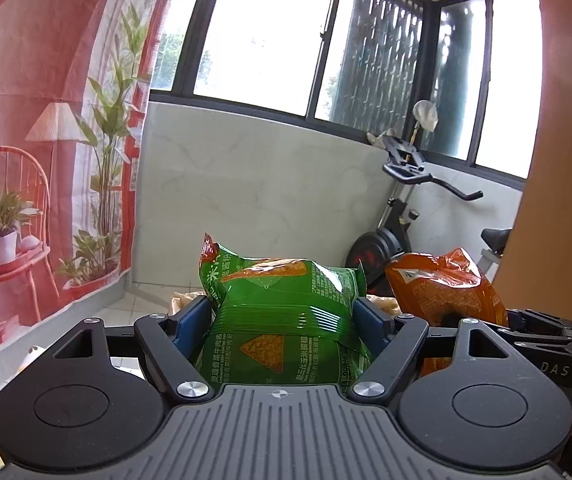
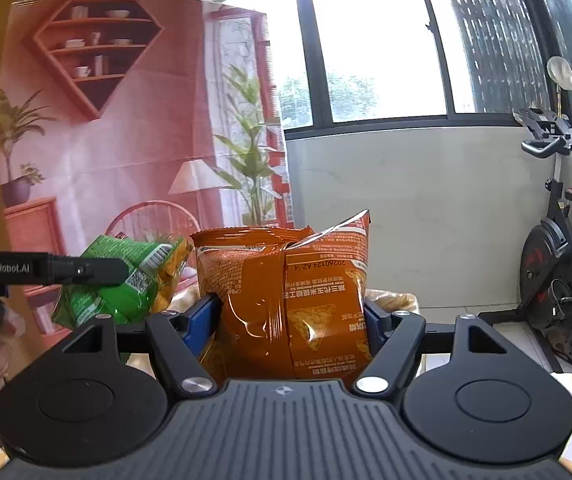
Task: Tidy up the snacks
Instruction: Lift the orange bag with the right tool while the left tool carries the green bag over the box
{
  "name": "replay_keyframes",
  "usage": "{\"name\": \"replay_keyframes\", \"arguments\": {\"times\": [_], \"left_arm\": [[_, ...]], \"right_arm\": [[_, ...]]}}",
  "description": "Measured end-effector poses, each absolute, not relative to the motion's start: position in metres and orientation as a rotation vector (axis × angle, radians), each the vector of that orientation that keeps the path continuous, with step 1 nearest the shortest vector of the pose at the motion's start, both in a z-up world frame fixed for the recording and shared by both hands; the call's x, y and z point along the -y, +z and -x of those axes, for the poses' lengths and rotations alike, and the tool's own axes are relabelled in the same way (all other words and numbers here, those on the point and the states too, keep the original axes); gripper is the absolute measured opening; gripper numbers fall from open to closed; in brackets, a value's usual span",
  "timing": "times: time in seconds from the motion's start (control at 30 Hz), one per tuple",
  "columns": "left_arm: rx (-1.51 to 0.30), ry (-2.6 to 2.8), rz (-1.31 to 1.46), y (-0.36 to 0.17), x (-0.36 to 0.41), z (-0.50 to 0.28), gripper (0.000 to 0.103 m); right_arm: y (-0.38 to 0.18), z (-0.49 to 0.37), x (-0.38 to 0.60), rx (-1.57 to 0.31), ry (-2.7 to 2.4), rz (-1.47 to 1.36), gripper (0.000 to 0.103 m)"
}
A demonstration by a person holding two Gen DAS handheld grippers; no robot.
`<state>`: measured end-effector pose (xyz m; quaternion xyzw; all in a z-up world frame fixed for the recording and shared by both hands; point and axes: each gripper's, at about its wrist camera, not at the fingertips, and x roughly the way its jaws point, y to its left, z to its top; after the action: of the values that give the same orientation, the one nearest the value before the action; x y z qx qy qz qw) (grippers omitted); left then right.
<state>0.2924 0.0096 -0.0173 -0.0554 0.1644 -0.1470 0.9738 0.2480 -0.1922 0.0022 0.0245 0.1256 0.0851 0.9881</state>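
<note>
Window-lit room, two tools, each gripping one bag: green [image 1: 286,316], orange [image 2: 290,304].

From my feed I see a wide dark-framed window [image 2: 378,48] blazing with daylight — greenery blurs beyond the glass. Below it runs a pale marbled wall [image 1: 254,184]. To the left hangs a pink printed backdrop [image 2: 118,128] (shelves, lamp, potted plants, a chair). An exercise bike [image 2: 554,248] stands in the right corner on a light tiled floor [image 2: 514,332].
</note>
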Motion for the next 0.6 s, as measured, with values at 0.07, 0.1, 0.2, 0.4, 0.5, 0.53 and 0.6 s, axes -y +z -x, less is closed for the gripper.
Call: {"name": "replay_keyframes", "arguments": {"times": [0.07,0.1,0.2,0.4,0.5,0.53,0.6], "left_arm": [[-0.341,-0.293,0.117,-0.018,-0.010,-0.301,0.080],[-0.346,-0.289,0.115,-0.019,-0.010,-0.304,0.080],[-0.375,-0.283,0.103,-0.023,-0.008,-0.319,0.080],[-0.419,-0.295,0.066,-0.031,-0.002,-0.336,0.081],[-0.432,-0.302,0.046,-0.034,-0.002,-0.340,0.083],[-0.439,-0.304,0.046,-0.035,-0.003,-0.343,0.083],[-0.455,-0.300,0.047,-0.036,-0.004,-0.345,0.084]], "right_arm": [[0.001,-0.261,0.192,-0.250,0.155,-0.050,0.073],[0.000,-0.267,0.193,-0.248,0.151,-0.055,0.073],[-0.005,-0.284,0.195,-0.262,0.131,-0.063,0.073],[-0.021,-0.310,0.194,-0.335,0.111,-0.052,0.073],[-0.028,-0.316,0.195,-0.369,0.111,-0.058,0.073],[-0.030,-0.318,0.195,-0.375,0.108,-0.055,0.074],[-0.032,-0.321,0.195,-0.392,0.105,-0.050,0.074]]}}
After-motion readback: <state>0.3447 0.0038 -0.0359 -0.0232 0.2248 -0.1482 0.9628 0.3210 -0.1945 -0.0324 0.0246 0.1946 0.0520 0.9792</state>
